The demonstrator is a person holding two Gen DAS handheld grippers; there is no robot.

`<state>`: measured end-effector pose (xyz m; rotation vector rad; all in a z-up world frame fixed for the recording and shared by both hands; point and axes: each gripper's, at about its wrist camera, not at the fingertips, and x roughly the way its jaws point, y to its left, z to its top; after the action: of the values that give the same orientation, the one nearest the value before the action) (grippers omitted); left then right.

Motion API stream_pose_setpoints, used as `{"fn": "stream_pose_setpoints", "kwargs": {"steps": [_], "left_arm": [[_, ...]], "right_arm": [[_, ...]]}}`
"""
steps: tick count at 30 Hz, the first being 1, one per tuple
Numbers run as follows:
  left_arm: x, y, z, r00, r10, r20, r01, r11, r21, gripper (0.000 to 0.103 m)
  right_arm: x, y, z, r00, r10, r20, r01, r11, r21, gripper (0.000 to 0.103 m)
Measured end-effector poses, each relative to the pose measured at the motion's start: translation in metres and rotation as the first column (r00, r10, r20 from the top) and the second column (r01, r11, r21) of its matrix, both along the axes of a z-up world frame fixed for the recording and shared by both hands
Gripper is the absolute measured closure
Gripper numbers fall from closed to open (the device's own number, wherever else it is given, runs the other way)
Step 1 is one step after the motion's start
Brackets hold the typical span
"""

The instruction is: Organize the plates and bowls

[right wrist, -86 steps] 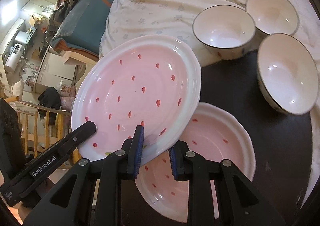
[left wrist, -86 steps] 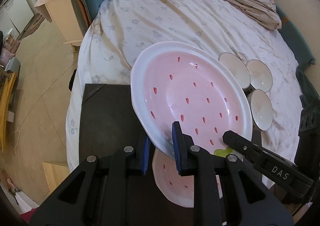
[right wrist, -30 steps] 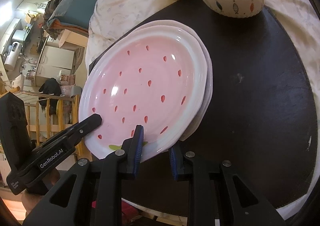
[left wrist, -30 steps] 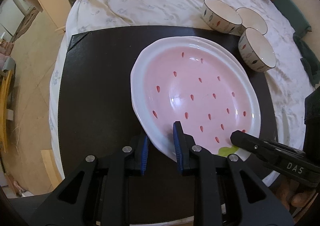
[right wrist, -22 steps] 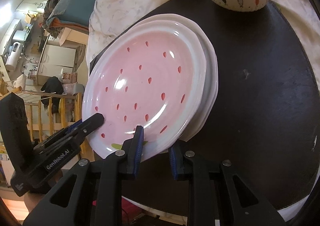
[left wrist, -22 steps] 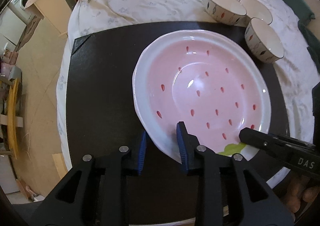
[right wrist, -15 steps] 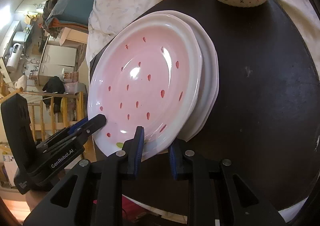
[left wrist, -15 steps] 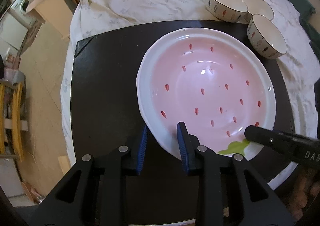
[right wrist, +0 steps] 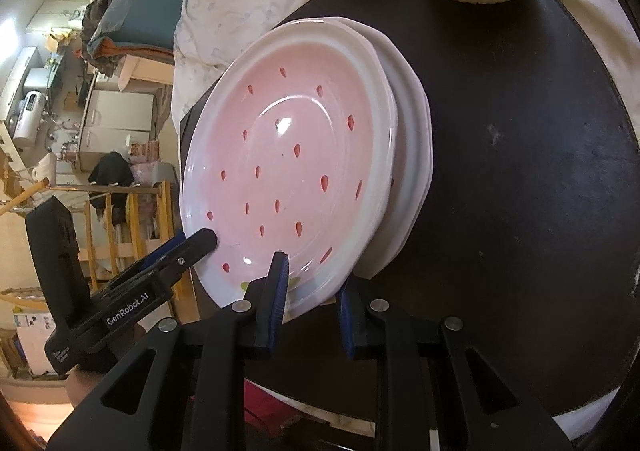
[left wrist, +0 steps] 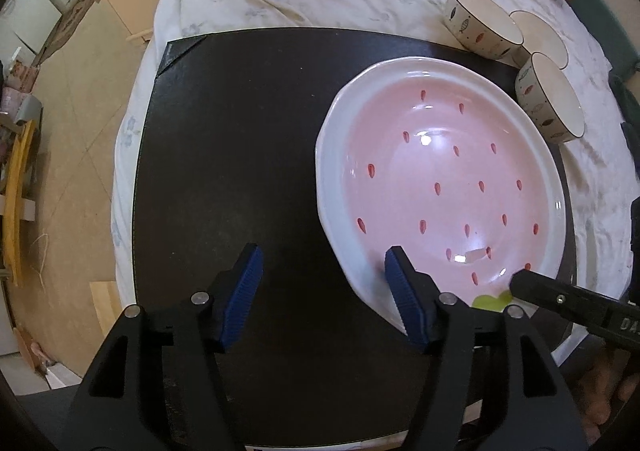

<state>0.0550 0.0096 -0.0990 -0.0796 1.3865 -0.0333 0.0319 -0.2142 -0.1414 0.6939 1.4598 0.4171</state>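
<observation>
Since half a second ago my left gripper [left wrist: 324,291] has spread wide, releasing the pink strawberry plate [left wrist: 440,187] ahead-right on the black mat [left wrist: 240,151]. From the right wrist, my right gripper [right wrist: 312,299] pinches that plate's [right wrist: 296,155] near rim, stacked on a second plate [right wrist: 416,155].

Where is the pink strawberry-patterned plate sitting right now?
The pink strawberry-patterned ceramic plate lies stacked on a matching plate on the black mat, right of centre in the left wrist view, just below the three fish-patterned bowls.
</observation>
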Motion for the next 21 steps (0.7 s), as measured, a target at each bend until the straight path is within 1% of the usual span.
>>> {"fn": "stream_pose_setpoints", "kwargs": {"steps": [4,5,6,8,9,12,13,16,17,18,19,20,21], "left_arm": [[0.001,-0.003,-0.004,1.000,-0.014,0.003,0.014,1.000,0.004,0.042],[0.001,-0.006,-0.005,1.000,-0.020,0.002,0.020,1.000,0.022,0.042],[0.002,-0.007,-0.005,1.000,-0.026,0.009,0.026,0.999,0.026,0.042],[0.003,-0.009,-0.006,1.000,-0.024,0.006,0.023,0.999,0.039,0.042],[0.003,-0.010,-0.006,1.000,-0.022,0.004,0.021,0.999,0.041,0.042],[0.005,-0.009,-0.005,1.000,-0.016,0.007,0.015,0.999,0.050,0.042],[0.005,-0.007,-0.005,1.000,-0.008,0.005,0.008,0.999,0.048,0.042],[0.005,-0.003,-0.007,1.000,0.010,-0.010,-0.010,1.000,0.011,0.042],[0.006,-0.001,-0.008,1.000,0.021,-0.021,-0.021,1.000,-0.010,0.042],[0.006,0.000,-0.010,0.999,0.028,-0.031,-0.029,0.999,-0.030,0.042],[0.006,0.001,-0.012,0.999,0.031,-0.037,-0.032,0.998,-0.045,0.042],[0.007,0.000,-0.014,0.999,0.029,-0.043,-0.032,0.998,-0.057,0.042],[0.006,0.000,-0.014,0.999,0.026,-0.042,-0.029,0.997,-0.067,0.045]], "right_arm": [[0.001,-0.004,0.004,0.999,0.009,-0.036,-0.008,1.000,0.006,0.078],[0.001,-0.006,0.005,0.999,0.006,-0.037,-0.006,1.000,0.007,0.078],[0.001,-0.009,0.005,0.999,-0.001,-0.041,0.002,1.000,0.009,0.077],[0.000,-0.013,0.005,0.998,-0.005,-0.059,0.004,1.000,-0.016,0.075],[0.000,-0.016,0.005,0.998,-0.007,-0.056,0.005,1.000,-0.028,0.075],[-0.001,-0.023,0.006,0.998,-0.032,-0.049,0.031,0.999,-0.014,0.075],[-0.001,-0.024,0.008,0.999,-0.030,-0.042,0.029,0.999,-0.023,0.075],[-0.002,-0.032,0.016,0.999,-0.048,0.008,0.048,0.990,-0.130,0.075],[-0.002,-0.036,0.019,0.997,-0.067,0.028,0.070,0.986,-0.153,0.073],[-0.001,-0.039,0.020,0.996,-0.080,0.040,0.085,0.981,-0.172,0.068],[0.001,-0.040,0.021,0.994,-0.090,0.055,0.099,0.975,-0.197,0.042],[0.004,-0.039,0.022,0.992,-0.099,0.076,0.113,0.969,-0.219,0.025],[0.007,-0.040,0.021,0.990,-0.107,0.095,0.126,0.967,-0.220,0.025]]}}
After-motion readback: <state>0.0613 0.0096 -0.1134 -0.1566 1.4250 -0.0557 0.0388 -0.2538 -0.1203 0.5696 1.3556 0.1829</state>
